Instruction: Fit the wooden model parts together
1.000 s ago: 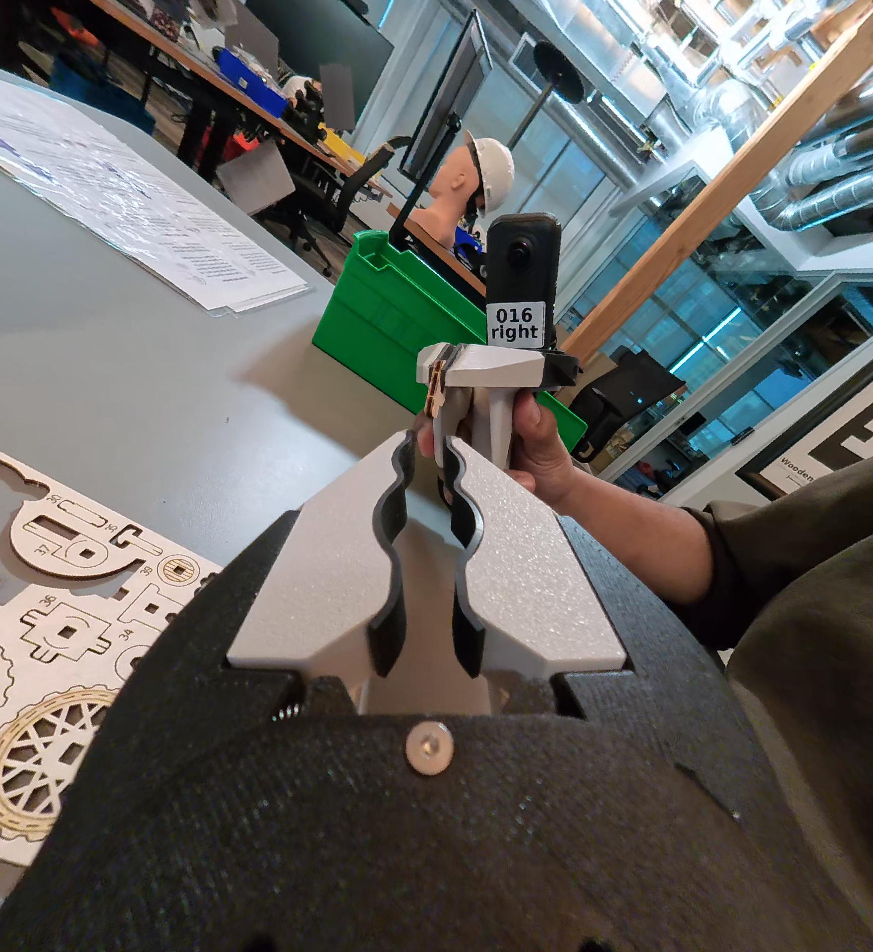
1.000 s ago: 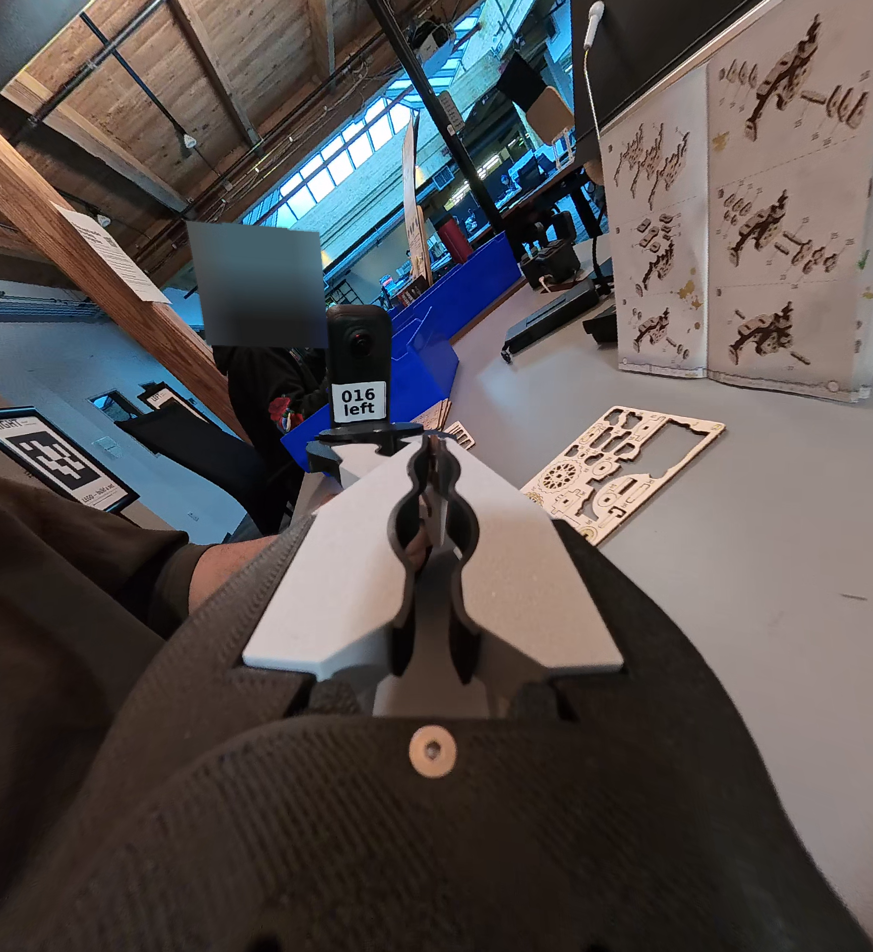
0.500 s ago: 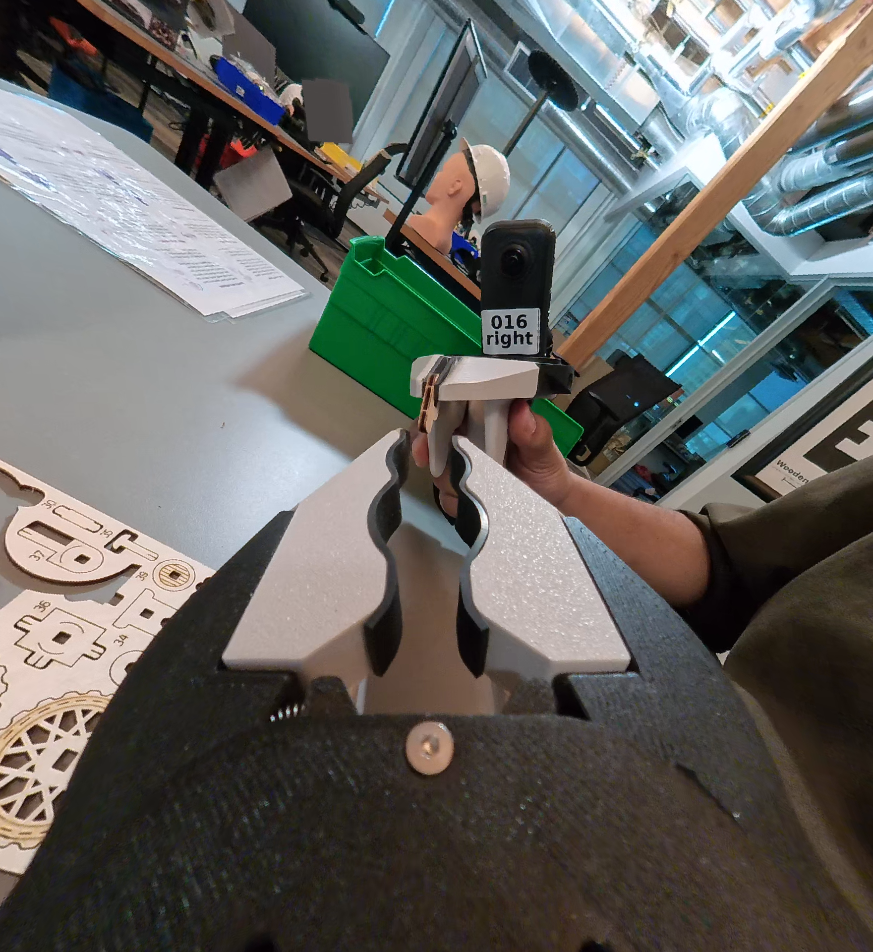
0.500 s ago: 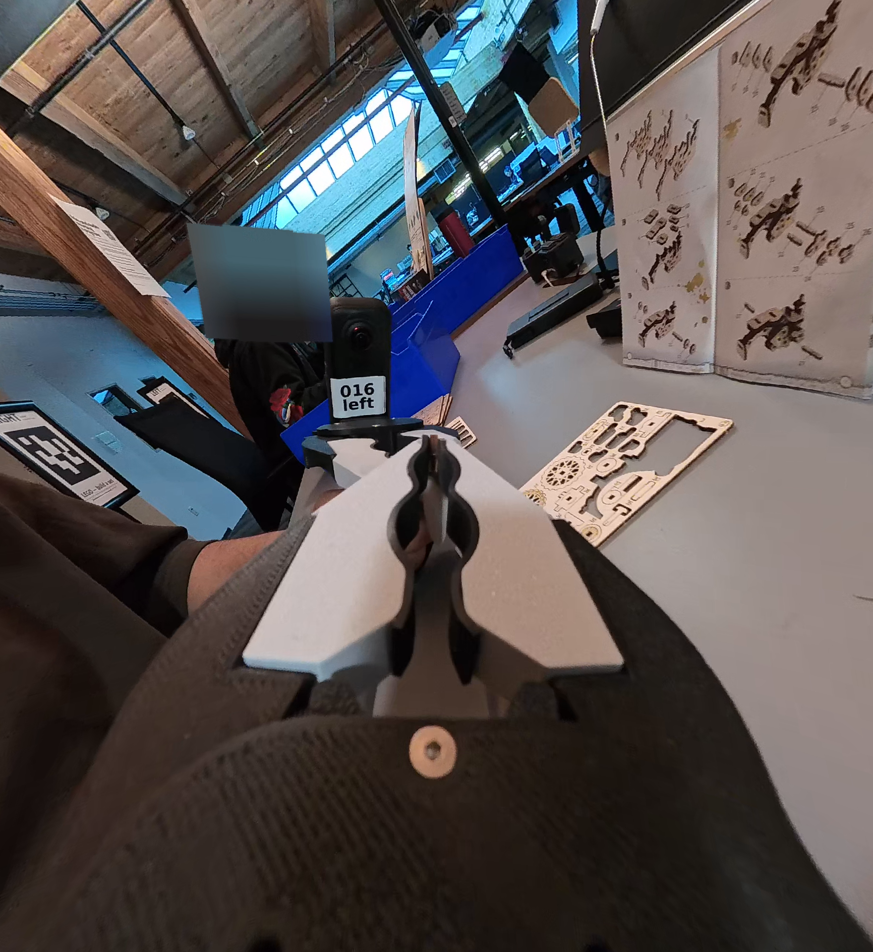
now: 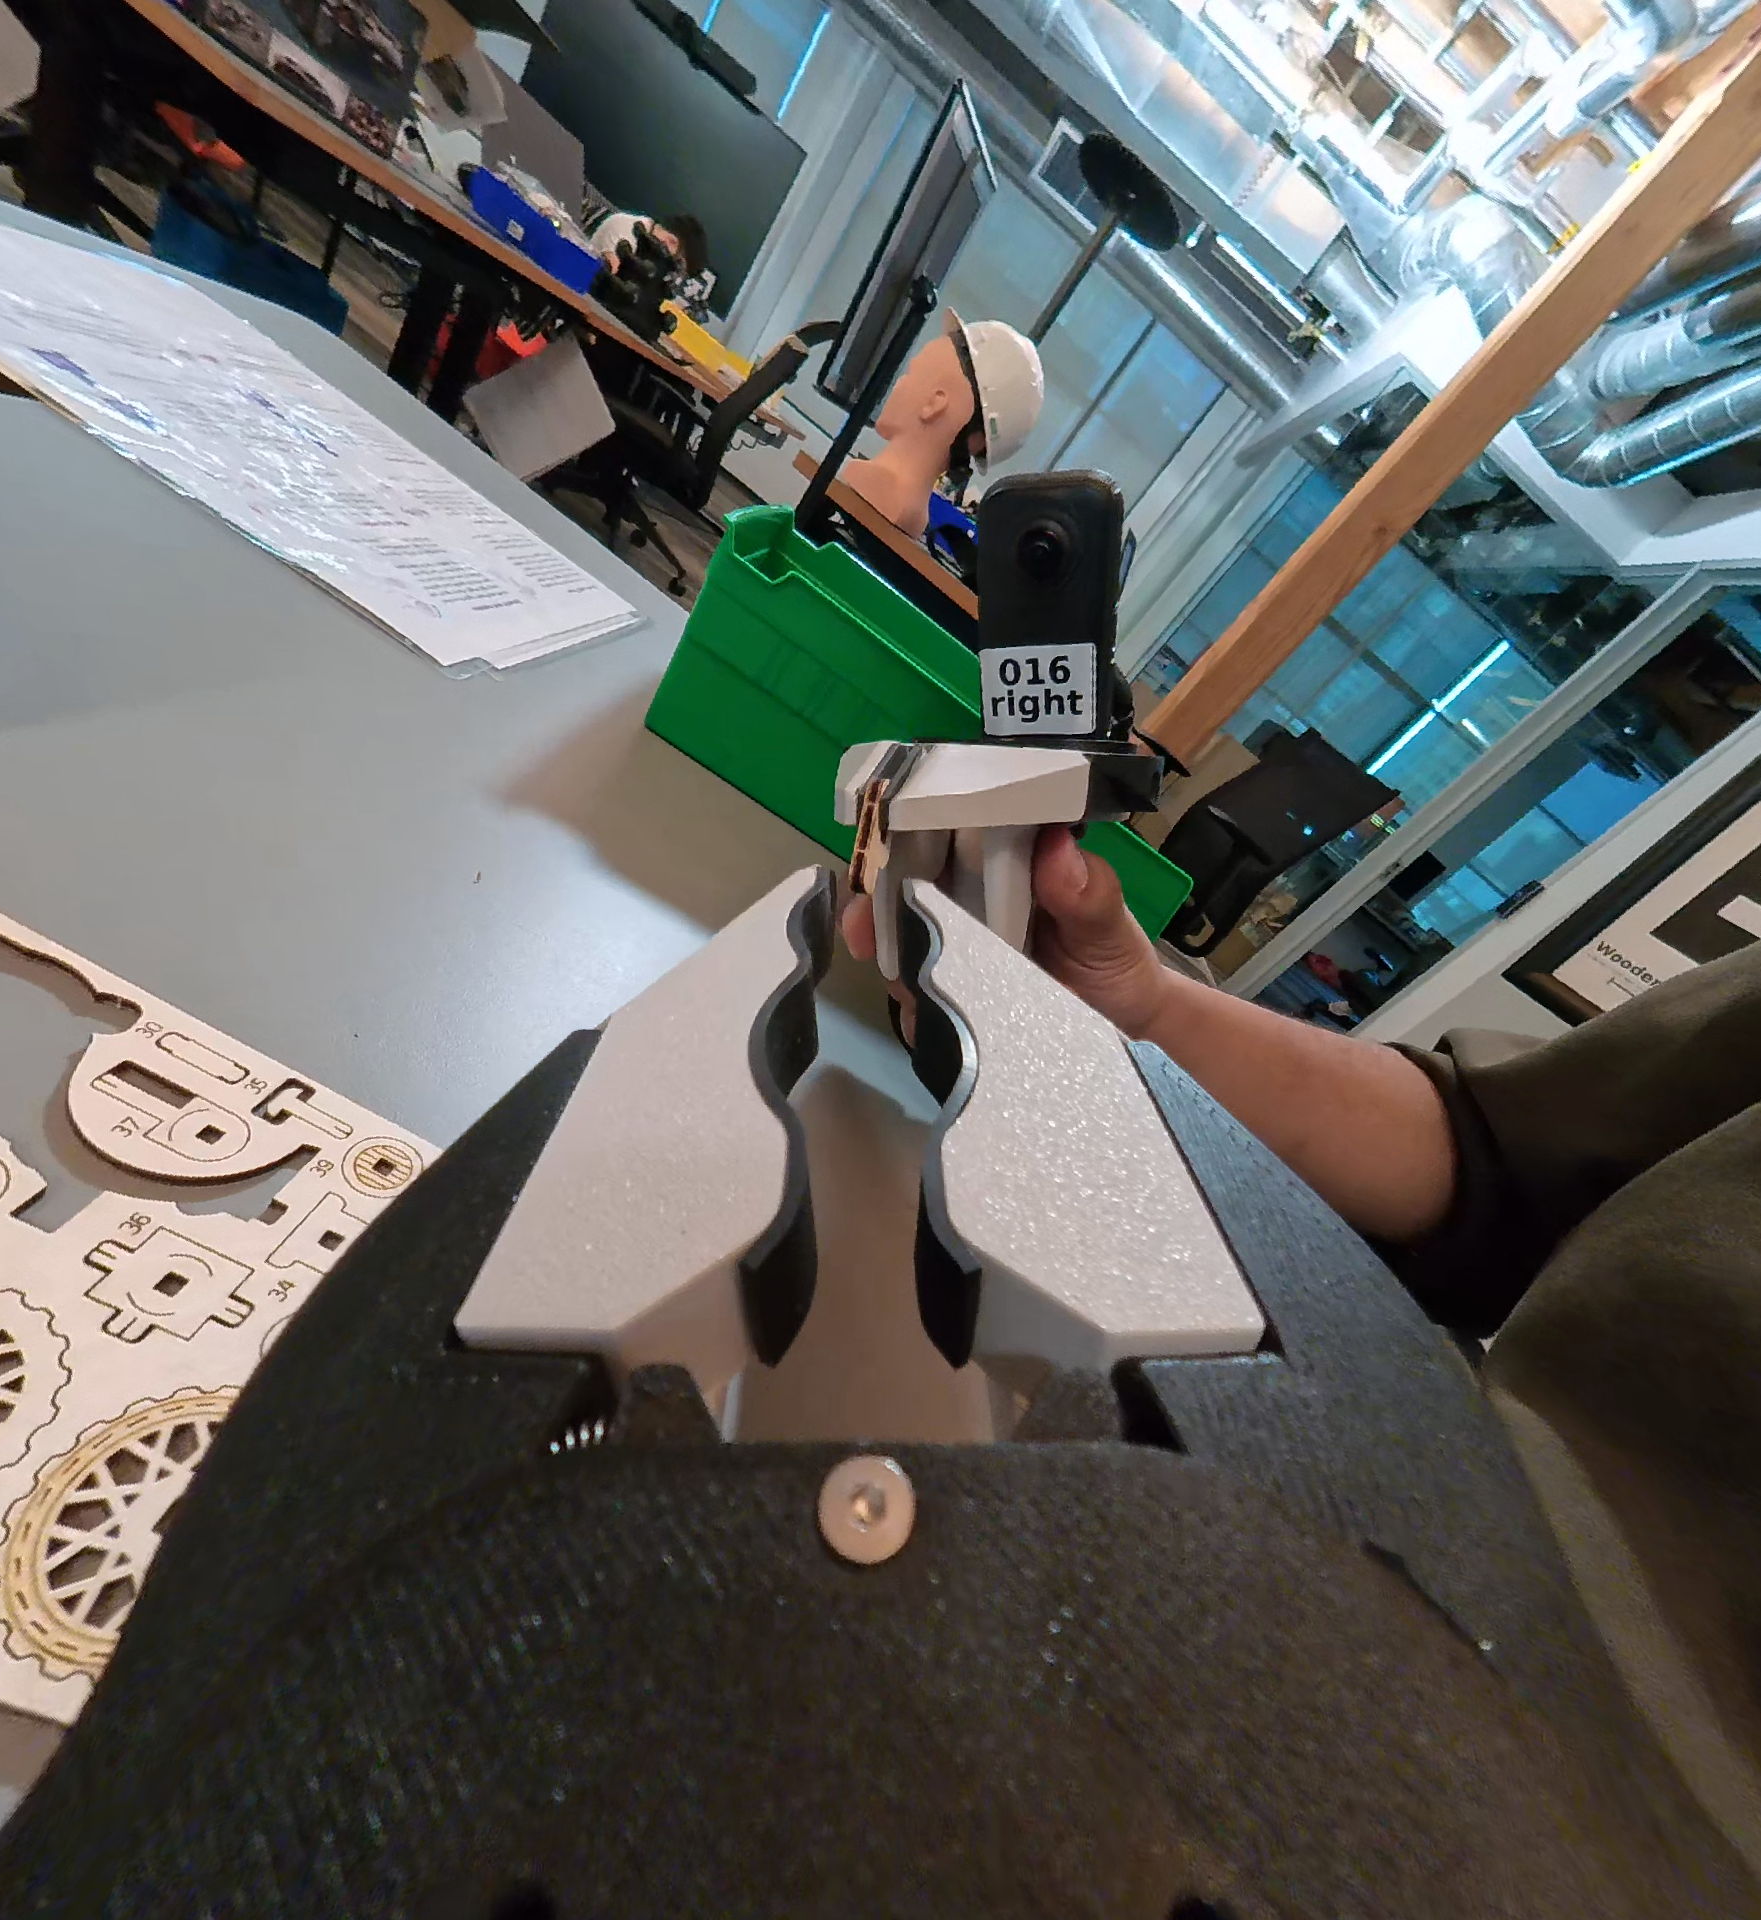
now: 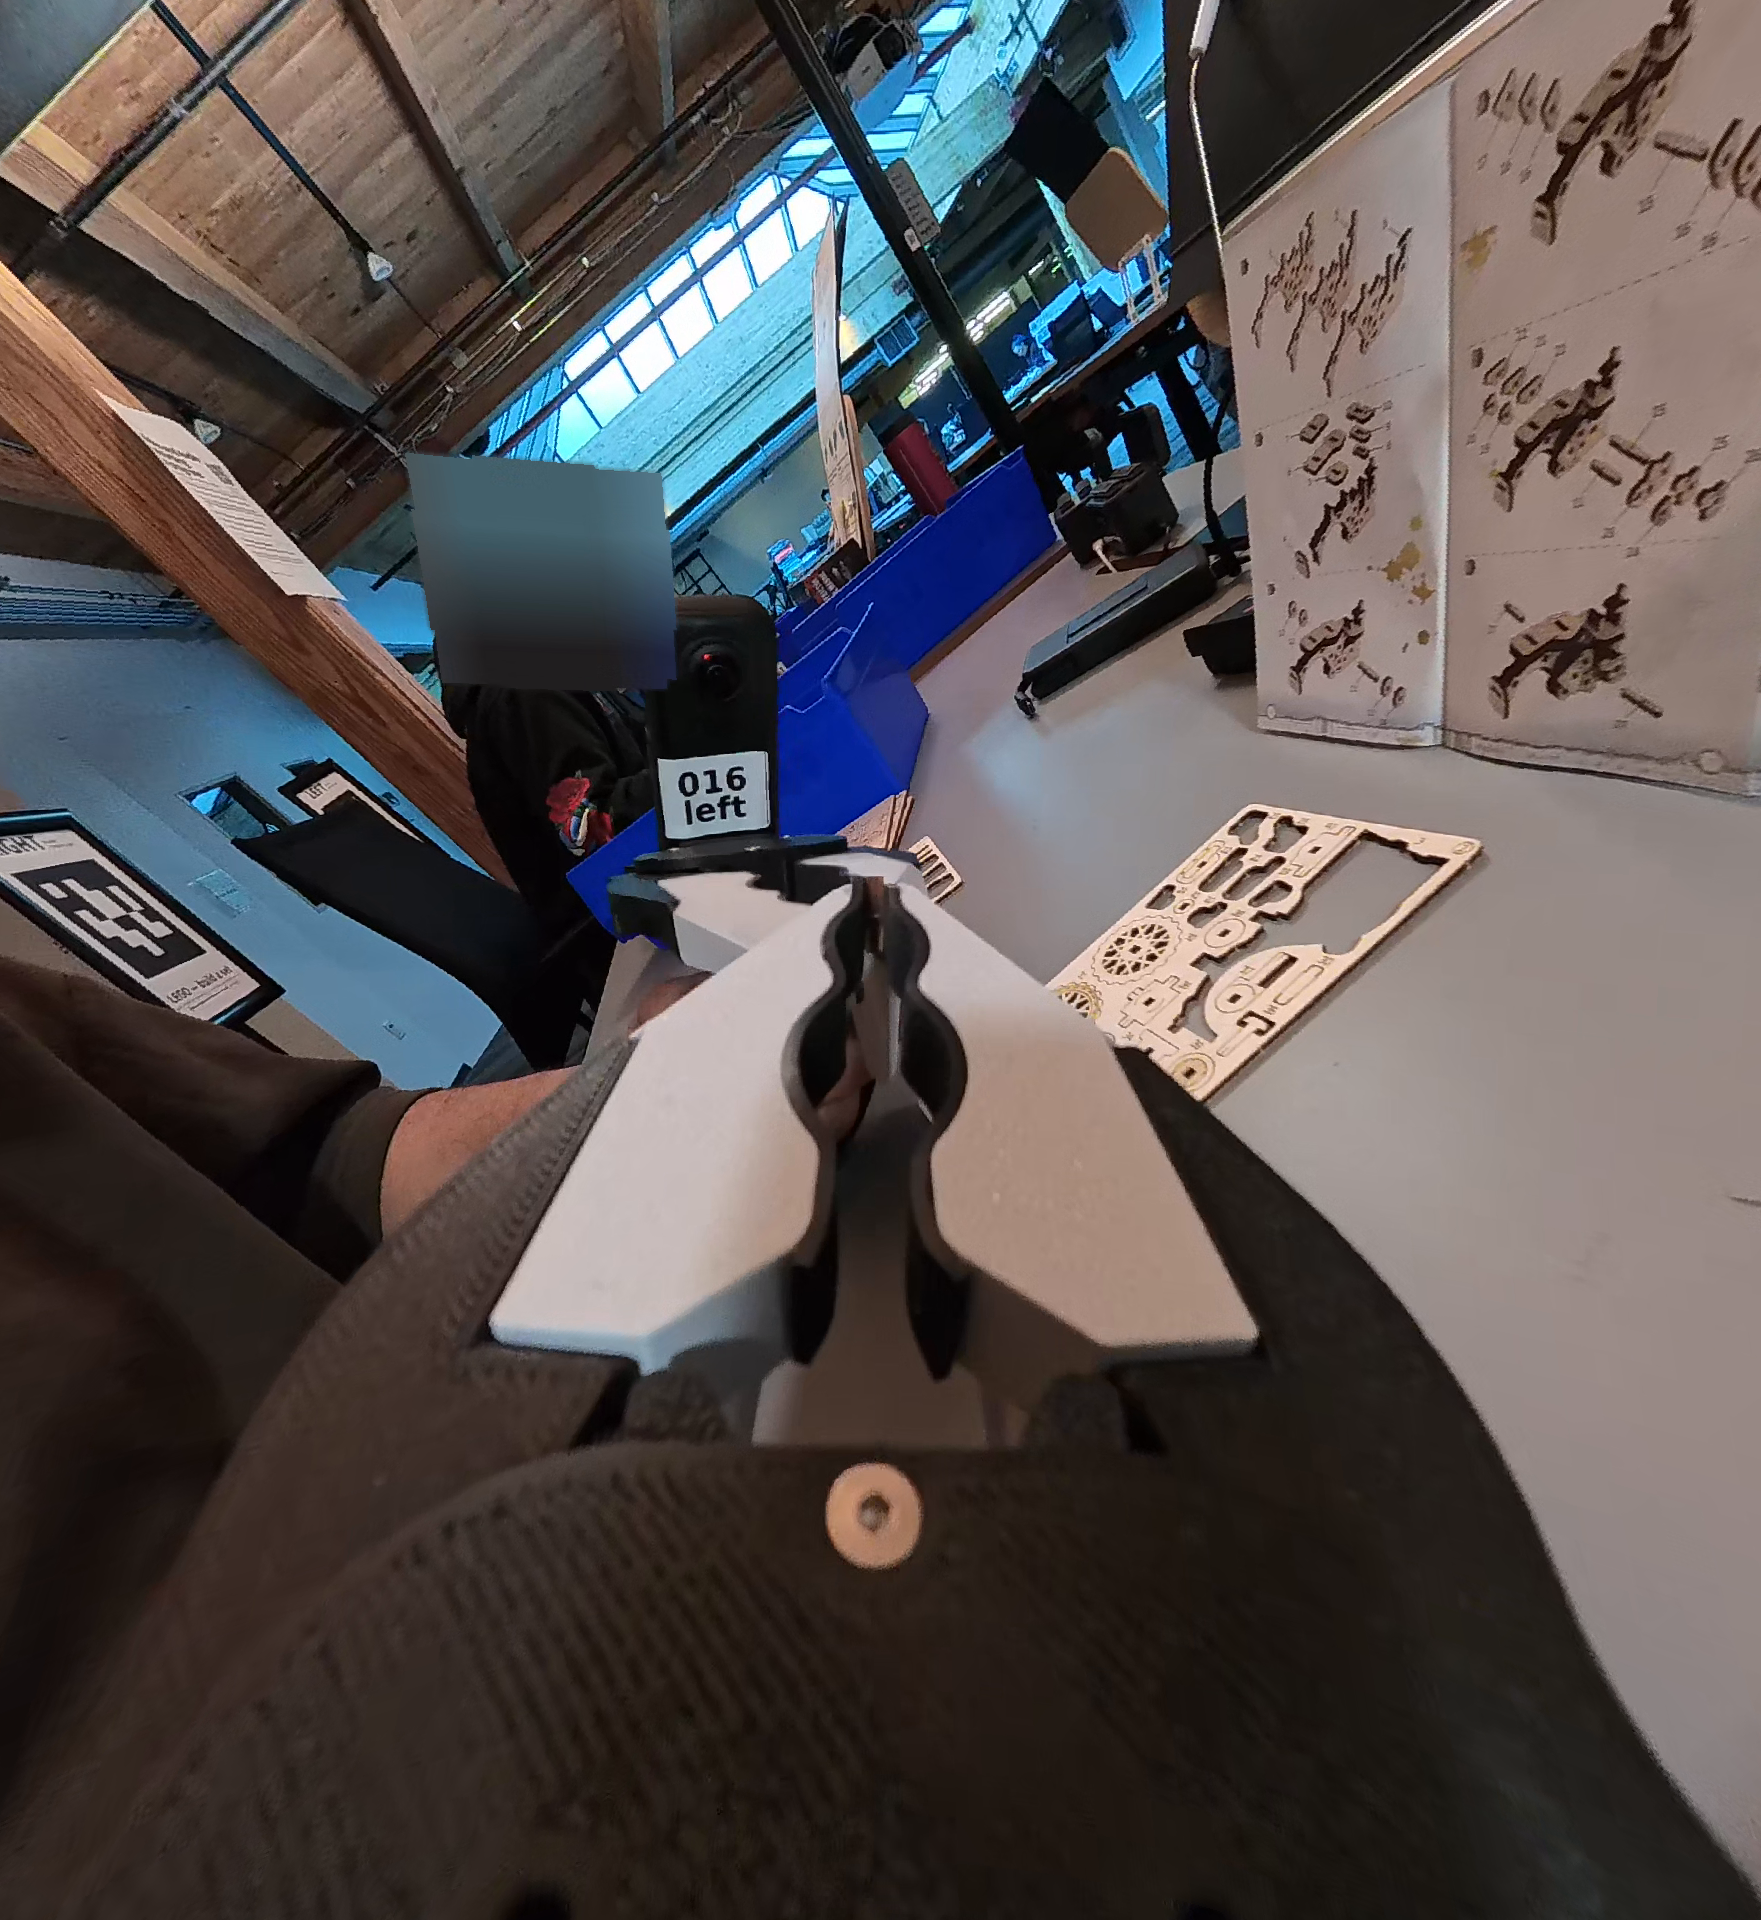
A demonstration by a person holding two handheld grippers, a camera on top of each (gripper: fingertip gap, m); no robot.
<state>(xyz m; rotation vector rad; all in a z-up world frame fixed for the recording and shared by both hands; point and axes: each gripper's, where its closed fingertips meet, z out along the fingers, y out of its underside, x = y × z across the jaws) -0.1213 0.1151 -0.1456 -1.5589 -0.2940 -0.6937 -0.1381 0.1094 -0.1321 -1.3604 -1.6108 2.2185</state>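
Right gripper (image 6: 874,914) jaws clenched on thin plywood part (image 5: 868,854), left gripper (image 5: 860,914) wavy-edged jaws released, laser-cut wooden sheet (image 6: 1260,935) flat on smooth grey tabletop (image 6: 1582,1091).

I see a grey counter (image 5: 232,790), a green bin (image 5: 814,665) at its edge, a slanting wooden beam (image 5: 1458,384), silver ducts (image 5: 1686,405), glass walls (image 5: 1375,623), and a timber ceiling (image 6: 356,156) with skylights (image 6: 668,312).

Two handheld grippers: left gripper (image 5: 860,904), right gripper (image 6: 874,902). One small wooden part (image 5: 868,847) pinched in the right one. One laser-cut plywood parts sheet (image 6: 1260,935) on the grey table (image 6: 1530,1195); one green bin (image 5: 803,665); one instruction sheet (image 6: 1520,416) stands upright, in two panels; one laminated paper (image 5: 232,436) lies flat.
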